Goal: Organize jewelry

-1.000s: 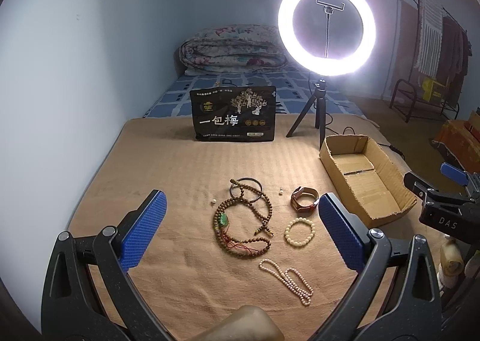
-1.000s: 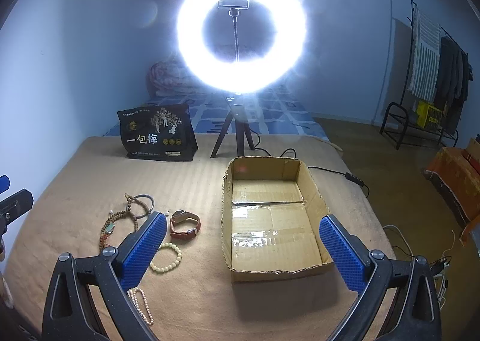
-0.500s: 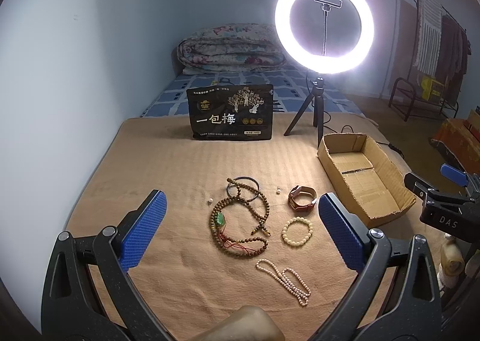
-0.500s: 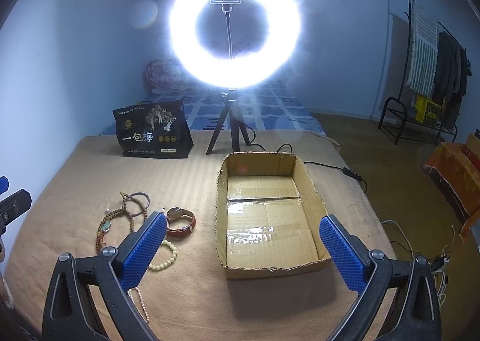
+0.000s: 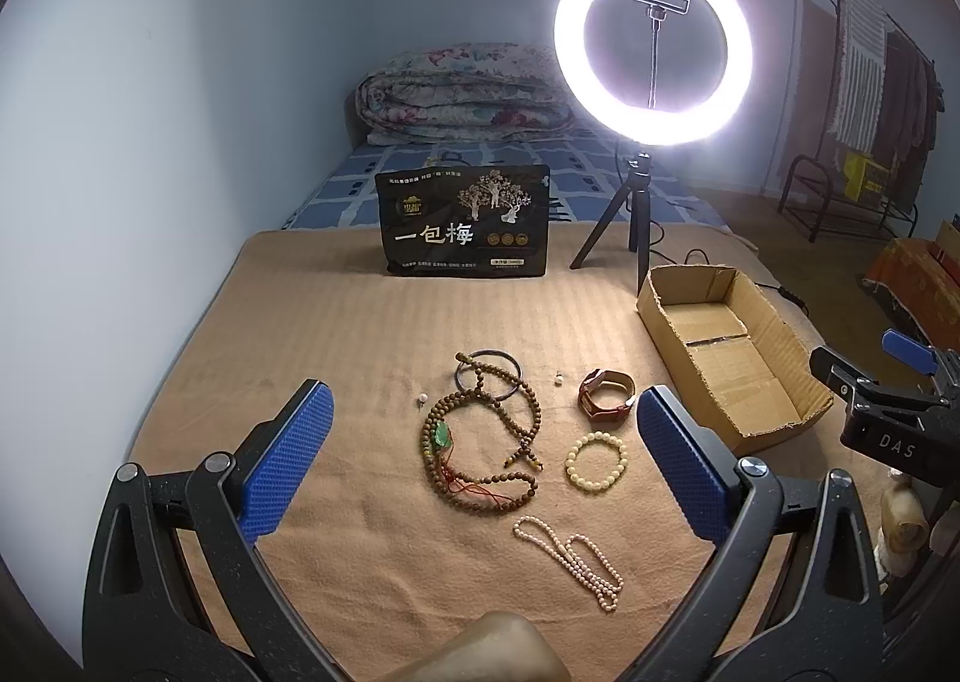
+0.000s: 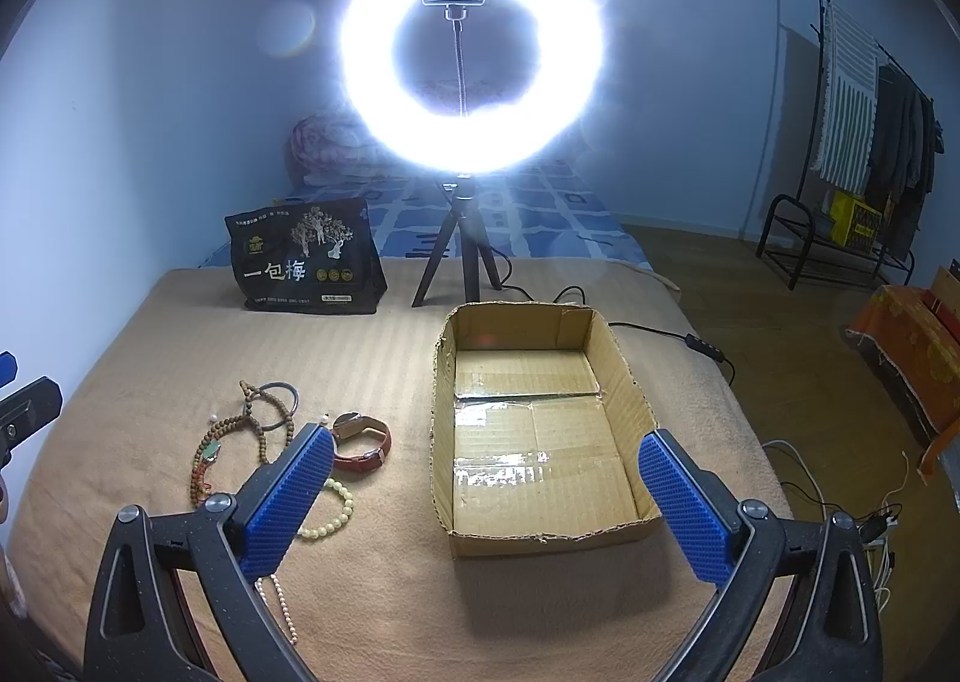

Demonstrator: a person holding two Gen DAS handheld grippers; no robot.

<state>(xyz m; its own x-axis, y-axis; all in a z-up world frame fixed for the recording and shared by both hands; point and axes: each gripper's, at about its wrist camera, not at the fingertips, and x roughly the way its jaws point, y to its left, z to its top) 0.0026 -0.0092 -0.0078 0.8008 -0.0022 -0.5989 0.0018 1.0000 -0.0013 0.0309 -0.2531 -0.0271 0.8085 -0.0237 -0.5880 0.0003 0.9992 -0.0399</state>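
Observation:
Jewelry lies on a tan blanket (image 5: 360, 334): a long brown bead necklace with a green pendant (image 5: 480, 442), a dark bangle (image 5: 487, 373), a brown leather watch (image 5: 606, 401), a cream bead bracelet (image 5: 596, 462), a white pearl strand (image 5: 570, 553) and two loose pearls (image 5: 422, 398). An open, empty cardboard box (image 6: 534, 430) sits to the right. My left gripper (image 5: 483, 460) is open above the jewelry. My right gripper (image 6: 486, 496) is open above the box's near end. The watch (image 6: 360, 442) and bracelet (image 6: 333, 508) show beside its left finger.
A lit ring light on a tripod (image 5: 651, 46) stands behind the box, its cable (image 6: 678, 334) trailing right. A black snack bag (image 5: 465, 220) stands at the blanket's far edge. A folded quilt (image 5: 462, 94) lies behind. A clothes rack (image 6: 858, 142) stands at the far right.
Both grippers have drifted slightly; the scene has shifted a little left and down in the views. Both stay open and nothing on the blanket has moved.

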